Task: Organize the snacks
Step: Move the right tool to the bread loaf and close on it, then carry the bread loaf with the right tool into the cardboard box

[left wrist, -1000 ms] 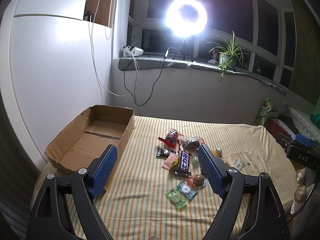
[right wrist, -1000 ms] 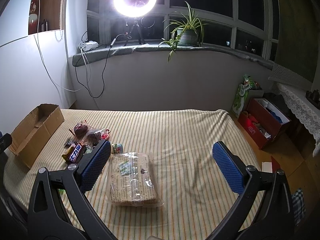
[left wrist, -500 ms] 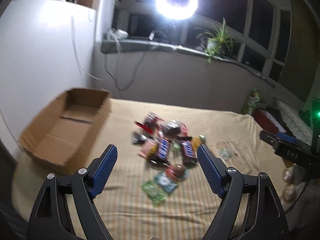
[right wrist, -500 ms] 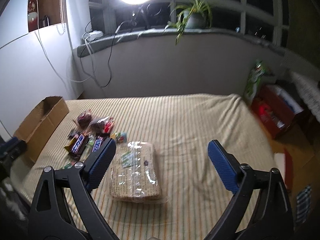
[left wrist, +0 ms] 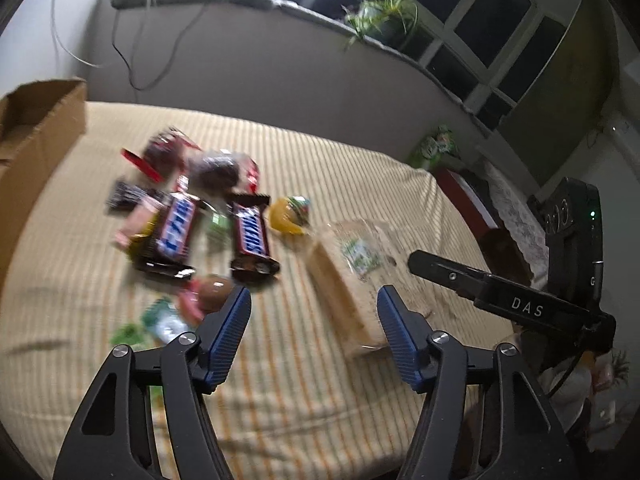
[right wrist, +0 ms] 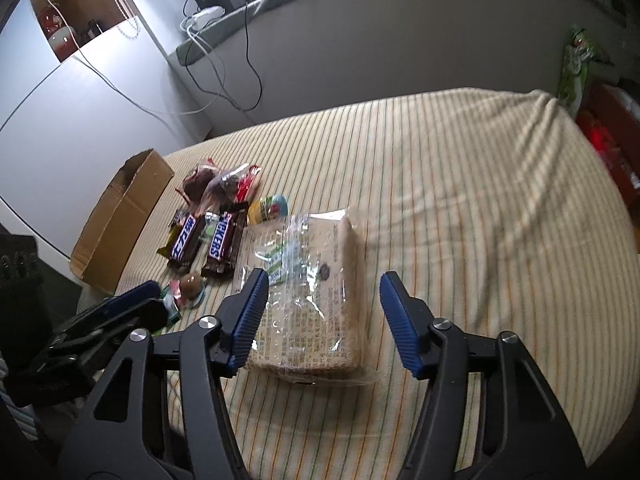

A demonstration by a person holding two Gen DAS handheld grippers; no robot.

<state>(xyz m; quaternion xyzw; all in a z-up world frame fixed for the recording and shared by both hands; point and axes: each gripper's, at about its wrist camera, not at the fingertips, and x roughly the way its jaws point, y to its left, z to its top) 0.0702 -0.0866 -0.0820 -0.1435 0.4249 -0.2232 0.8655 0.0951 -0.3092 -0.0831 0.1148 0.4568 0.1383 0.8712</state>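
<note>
Snacks: a loose pile on the striped bed cover, none yet in the cardboard box (right wrist: 120, 224) that stands open at the bed's left edge.
Cracker pack (right wrist: 316, 292): large, clear-wrapped, flat on the bed cover just right of the pile.
Right gripper (right wrist: 320, 316): jaws have just been narrowing, not gripping; the pack lies under and between them, pads not pressing it.
Left gripper (left wrist: 314, 332): jaws have also been narrowing, holding nothing, only bare bed cover between them, with a small round chocolate (left wrist: 214, 292) just off the left pad.
Step, as I judge it: reaching down for a first pick.
Doing it well: span the pack across its narrow width, squeeze lightly so the crackers do not crack, lift level.
Writing: two Snickers bars (left wrist: 252, 236), one lettered in another script; "DAS" on the right gripper's arm; pack print too small to read.
</note>
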